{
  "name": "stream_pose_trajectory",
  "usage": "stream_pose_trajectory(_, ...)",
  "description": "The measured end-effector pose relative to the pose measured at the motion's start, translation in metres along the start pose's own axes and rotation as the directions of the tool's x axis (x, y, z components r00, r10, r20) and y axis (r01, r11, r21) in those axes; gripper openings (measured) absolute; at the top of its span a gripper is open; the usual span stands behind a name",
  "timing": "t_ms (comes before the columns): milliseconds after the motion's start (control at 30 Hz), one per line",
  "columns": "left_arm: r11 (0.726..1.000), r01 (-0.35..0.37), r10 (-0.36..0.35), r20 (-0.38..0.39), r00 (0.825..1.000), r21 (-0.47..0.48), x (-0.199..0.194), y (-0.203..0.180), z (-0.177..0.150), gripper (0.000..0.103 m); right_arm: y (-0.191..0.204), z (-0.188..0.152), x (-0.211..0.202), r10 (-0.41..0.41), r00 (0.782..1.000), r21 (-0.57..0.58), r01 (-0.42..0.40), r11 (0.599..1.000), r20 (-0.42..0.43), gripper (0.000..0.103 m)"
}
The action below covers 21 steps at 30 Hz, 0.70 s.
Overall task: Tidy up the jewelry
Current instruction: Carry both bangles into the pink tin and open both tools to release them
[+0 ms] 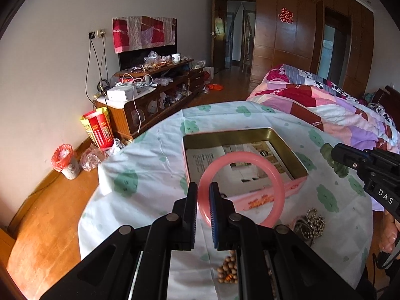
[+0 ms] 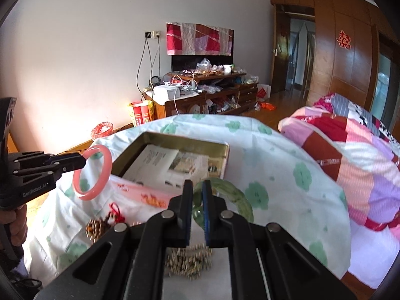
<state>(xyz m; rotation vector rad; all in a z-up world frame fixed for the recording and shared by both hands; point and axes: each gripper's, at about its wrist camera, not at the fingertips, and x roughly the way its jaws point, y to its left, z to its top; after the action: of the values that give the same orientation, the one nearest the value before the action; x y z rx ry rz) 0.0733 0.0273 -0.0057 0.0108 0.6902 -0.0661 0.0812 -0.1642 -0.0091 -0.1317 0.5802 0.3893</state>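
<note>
we have the left gripper (image 1: pixel 203 195) clenched on the rim of a smooth pink ring-shaped bangle (image 1: pixel 270 170), pinched at one side so the hoop hangs free ahead of the fingers, lifted above the cloth. the right gripper (image 2: pixel 197 195) is clamped the same way on a mottled green jade-like bangle (image 2: pixel 240 195), rim between the pads, hoop sticking out to the right. edge grips make sense: each ring can drop flat once let go.

both sit just short of the open rectangular gold-lined tin box (image 2: pixel 226 157) with a pink outer wall, printed paper leaflets (image 2: pixel 160 160) lying inside. likely drop target, we judge.

still on the white cloth with green flower prints (image 2: pixel 275 150): a brown wooden bead bracelet (image 1: pixel 227 272), a silvery bead cluster (image 1: pixel 310 222), a red-tasselled bead piece (image 2: pixel 100 225).

room: box interior is wide and free of jewelry, near wall is low, so both can go over it. the grippers are well apart, pink left, green right, no crossing. the patchwork quilt (image 2: pixel 350 155) borders the cloth on the right.
</note>
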Motion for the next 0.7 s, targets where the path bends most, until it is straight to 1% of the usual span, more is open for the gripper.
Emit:
stream_pose_trajectory(200, 0.999, -0.035, 0.035, -0.009, 0.999, 0.018, 0.015, 0.001, 0.02, 0.008, 0.006, 0.022, 0.021, 0.007, 1.0, -0.03, -0.007, 1.0, 0.013, 0.009)
stream_pose_trajectory(333, 0.998, -0.063, 0.063, -0.03, 0.998, 0.018, 0.036, 0.004, 0.028, 0.008, 0.01, 0.03, 0.037, 0.014, 1.0, -0.049, -0.013, 0.999, 0.016, 0.009)
stream_pose_trajectory(433, 0.996, -0.088, 0.089, -0.053, 0.995, 0.019, 0.054, 0.008, 0.029, 0.008, 0.012, 0.033, 0.051, 0.012, 1.0, -0.061, -0.011, 0.998, 0.008, 0.009)
stream_pose_trajectory(567, 0.995, -0.095, 0.096, -0.09, 0.991, 0.017, 0.073, 0.009, 0.03, 0.008, 0.012, 0.034, 0.067, 0.023, 1.0, -0.067, -0.023, 0.997, 0.001, 0.009)
stream_pose_trajectory(700, 0.995, -0.098, 0.1, -0.104, 0.99, 0.027, 0.084, 0.008, 0.029, 0.008, 0.011, 0.032, 0.083, 0.019, 1.0, -0.075, -0.021, 0.997, -0.021, 0.009)
